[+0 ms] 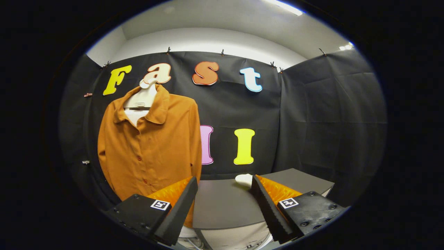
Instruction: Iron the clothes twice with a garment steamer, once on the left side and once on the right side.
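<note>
An orange button-up shirt (152, 146) hangs on a white hanger (144, 97) against the black cloth wall, beyond and above my left finger. A white rounded object (244, 179), probably the garment steamer, lies on the grey table (225, 201) just beyond my right finger (265, 205), partly hidden by its tip. My gripper (224, 184) stands open above the table's near part, with nothing between its fingers. The left finger (180, 208) overlaps the shirt's lower hem.
The grey table's far right corner (326, 184) stands near the black cloth side wall (333, 114). Below the table's front edge show pale parts of a stand (232, 239).
</note>
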The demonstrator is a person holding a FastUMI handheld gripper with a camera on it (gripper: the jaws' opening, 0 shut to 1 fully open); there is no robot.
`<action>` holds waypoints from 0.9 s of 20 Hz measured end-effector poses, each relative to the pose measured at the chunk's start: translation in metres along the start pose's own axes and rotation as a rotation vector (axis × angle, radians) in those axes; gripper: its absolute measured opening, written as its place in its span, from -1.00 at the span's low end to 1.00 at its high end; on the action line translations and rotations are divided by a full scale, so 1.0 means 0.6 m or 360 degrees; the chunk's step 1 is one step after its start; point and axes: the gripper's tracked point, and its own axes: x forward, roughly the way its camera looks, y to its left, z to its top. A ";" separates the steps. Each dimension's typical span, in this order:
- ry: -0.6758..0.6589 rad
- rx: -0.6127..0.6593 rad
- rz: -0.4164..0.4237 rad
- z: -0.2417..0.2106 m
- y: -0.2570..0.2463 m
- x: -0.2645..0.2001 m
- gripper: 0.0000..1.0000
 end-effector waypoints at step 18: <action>0.0640 0.0112 -0.0018 -0.227 -0.170 0.233 0.97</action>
